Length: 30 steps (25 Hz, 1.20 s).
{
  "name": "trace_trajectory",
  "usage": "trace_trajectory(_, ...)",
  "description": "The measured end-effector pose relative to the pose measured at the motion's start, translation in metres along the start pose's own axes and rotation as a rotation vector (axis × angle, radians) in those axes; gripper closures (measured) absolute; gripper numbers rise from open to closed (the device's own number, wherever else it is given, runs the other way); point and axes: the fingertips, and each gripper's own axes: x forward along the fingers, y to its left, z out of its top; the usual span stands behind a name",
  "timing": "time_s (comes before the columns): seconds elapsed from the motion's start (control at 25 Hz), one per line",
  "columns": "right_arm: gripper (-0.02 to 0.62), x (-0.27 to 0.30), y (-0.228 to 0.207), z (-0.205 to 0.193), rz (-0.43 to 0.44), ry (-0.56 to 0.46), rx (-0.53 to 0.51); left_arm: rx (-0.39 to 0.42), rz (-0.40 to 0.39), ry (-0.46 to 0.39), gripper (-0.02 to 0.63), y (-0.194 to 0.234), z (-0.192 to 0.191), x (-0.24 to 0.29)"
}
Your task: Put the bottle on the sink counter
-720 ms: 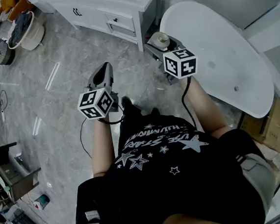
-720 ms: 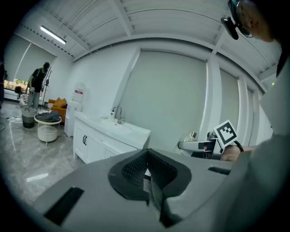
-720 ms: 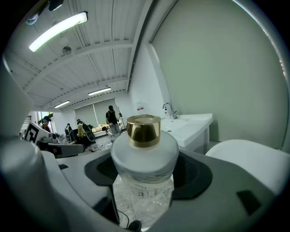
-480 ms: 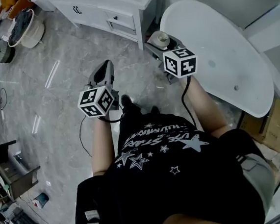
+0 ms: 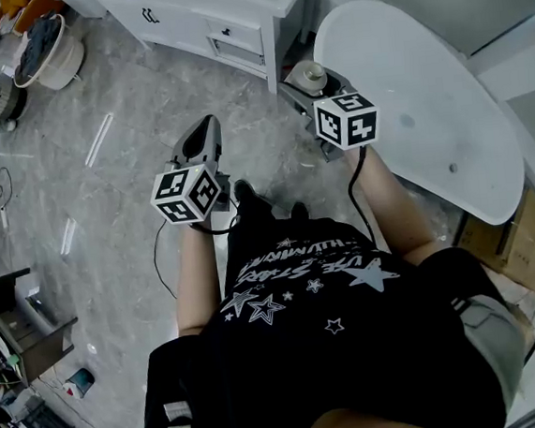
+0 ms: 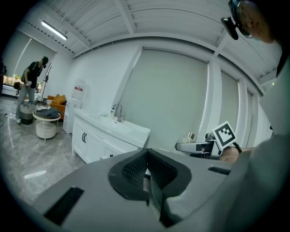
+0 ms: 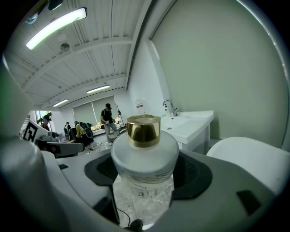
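Note:
A frosted white bottle (image 7: 144, 156) with a gold cap (image 7: 143, 130) stands upright between the jaws of my right gripper (image 7: 144, 190), which is shut on it. From above, the bottle (image 5: 309, 74) hangs over the floor beside the tub, ahead of the right gripper (image 5: 317, 91). The white sink counter (image 5: 228, 0) with its drawers lies ahead; its basin and faucet (image 7: 168, 108) show past the bottle. My left gripper (image 5: 203, 134) points at the floor, shut and empty, its pads (image 6: 146, 174) pressed together. The sink counter (image 6: 120, 129) also shows beyond them.
A white bathtub (image 5: 428, 118) fills the right side, close to the right gripper. A round basket table (image 5: 49, 51) stands at far left. Cardboard boxes (image 5: 524, 240) sit beyond the tub. A person (image 6: 31, 84) stands far off in the room.
The two grippers keep the same pose and the bottle stays held. The sink counter and tub have slid slightly to the right in the head view.

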Motion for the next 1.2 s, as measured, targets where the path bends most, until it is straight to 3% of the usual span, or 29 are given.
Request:
trace_trajectory(0.36,0.275,0.067,0.018,0.023,-0.044,-0.012,0.026,-0.015,-0.013,0.014,0.598,0.08,0.023,0.013)
trace_trajectory(0.68,0.275,0.15,0.018,0.066,-0.123,-0.042,0.038,0.033,-0.064,0.039,0.598,0.165,0.06,0.042)
trace_trajectory(1.2,0.275,0.219,-0.003,0.078,-0.197,-0.005,0.038,0.03,-0.13,0.081,0.598,0.221,0.076,0.09)
